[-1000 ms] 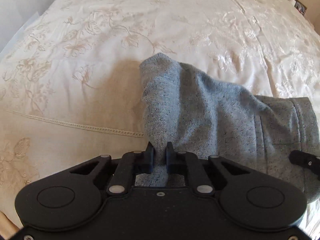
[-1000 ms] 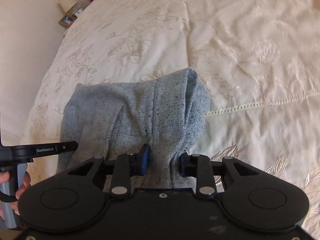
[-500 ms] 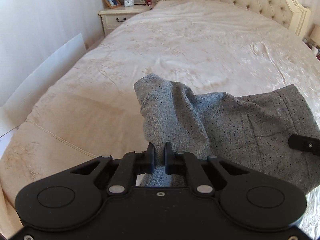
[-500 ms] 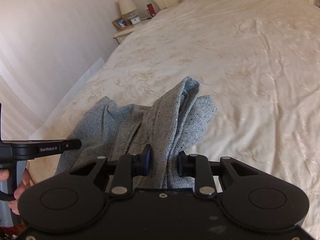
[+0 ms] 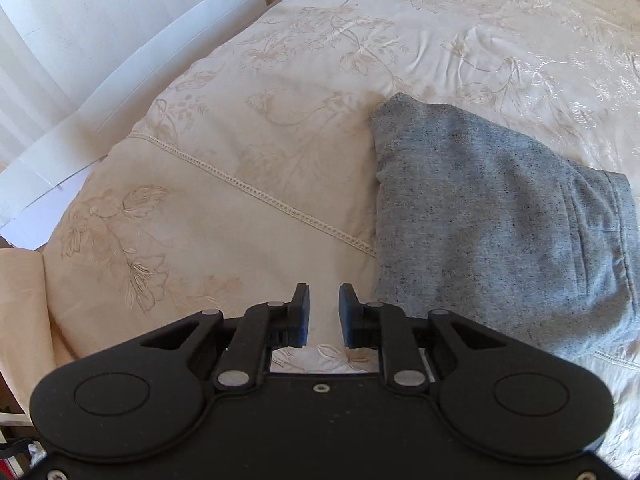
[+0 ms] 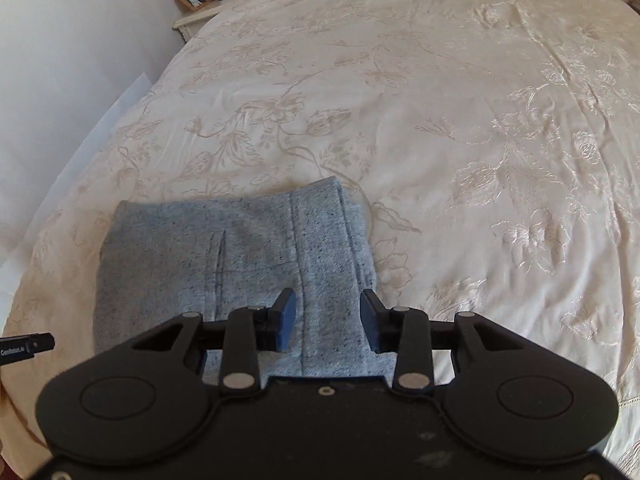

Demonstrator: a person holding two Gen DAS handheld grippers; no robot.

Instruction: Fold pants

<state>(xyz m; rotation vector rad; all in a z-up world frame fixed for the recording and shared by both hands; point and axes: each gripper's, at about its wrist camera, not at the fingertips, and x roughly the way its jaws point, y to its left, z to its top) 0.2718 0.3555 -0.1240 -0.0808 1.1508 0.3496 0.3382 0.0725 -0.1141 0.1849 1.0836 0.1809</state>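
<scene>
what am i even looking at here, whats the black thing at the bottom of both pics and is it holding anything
Each black shape is a hand-held two-finger gripper with a camera on it, looking forward along its fingers. A person holds one in each hand. One picture is from the left gripper, the other from the right gripper. Both look down on a bed with a cream embroidered cover. The grey pants lie folded on it. Both grippers are open and hold nothing; the right one's fingers frame the pants' near edge.

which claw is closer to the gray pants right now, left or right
Right. The right claw hangs open directly over the folded pants, fabric showing between its fingers. The left claw is open over bare bedspread, with the pants off to its right.
</scene>
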